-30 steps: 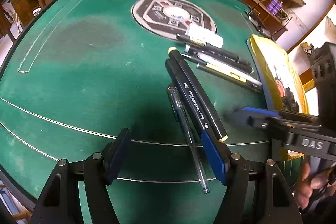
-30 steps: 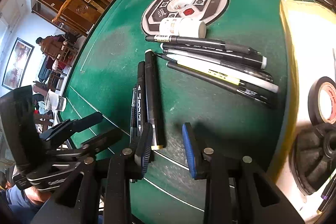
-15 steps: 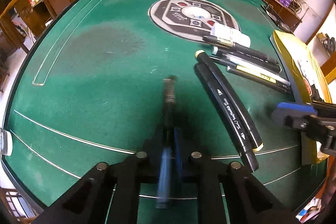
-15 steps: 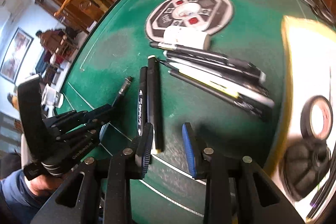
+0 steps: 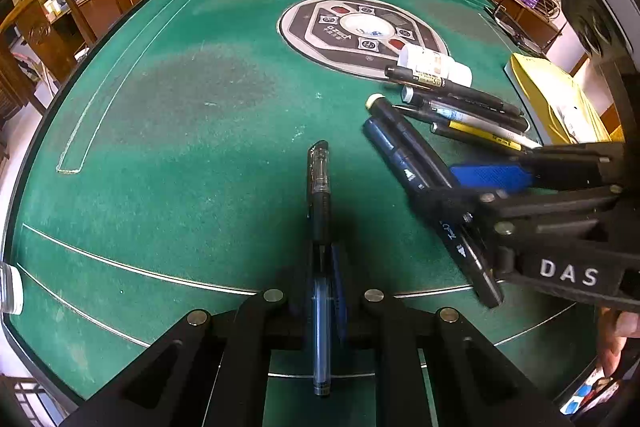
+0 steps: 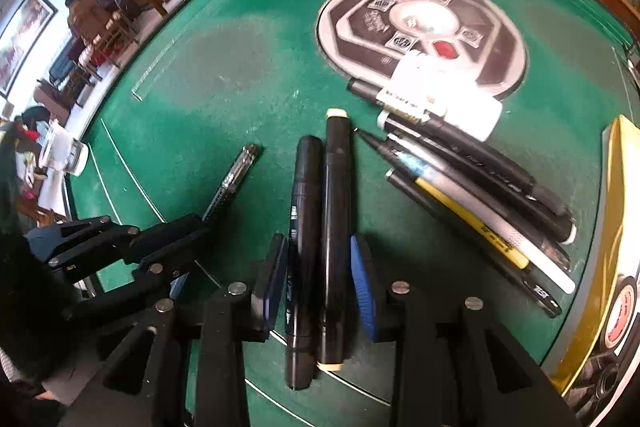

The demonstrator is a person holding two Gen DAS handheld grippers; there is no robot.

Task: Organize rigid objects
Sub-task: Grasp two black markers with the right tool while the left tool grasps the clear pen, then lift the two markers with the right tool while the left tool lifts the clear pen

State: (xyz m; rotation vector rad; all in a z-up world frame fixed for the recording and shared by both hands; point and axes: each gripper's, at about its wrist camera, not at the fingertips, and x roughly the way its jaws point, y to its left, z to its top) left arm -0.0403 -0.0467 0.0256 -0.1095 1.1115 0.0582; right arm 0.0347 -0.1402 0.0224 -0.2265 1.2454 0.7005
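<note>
Left wrist view: wide green felt table (image 5: 180, 107) with a wooden rim, white lines curving across the near part. Toward the far side, set into the felt, a round grey and black control panel (image 5: 360, 31). At the right edge, a yellow box (image 5: 560, 99), flat on the table.

Low in the middle, left gripper (image 5: 322, 267), jaws just closed and now nearly together, clamped on the rear half of a clear pen (image 5: 318, 179). Pen pointing straight ahead along the fingers, tip out in front over bare felt, well apart from the other pens.

Right wrist view: right gripper (image 6: 318, 255), jaws partly apart, straddling a pair of thick black markers lying side by side on the felt. One blue pad close against the outer side of each. On the right of the pair, cream-capped marker (image 6: 338, 207); touching it on the left, plain black marker (image 6: 306, 207).

Beyond these, at the panel's near edge, a white bottle (image 5: 436, 65) on its side. Just beside it, a bundle of thin pens (image 5: 472, 111), roughly parallel, slanting toward the yellow box; among them a yellow-barrelled one and a white one.
</note>
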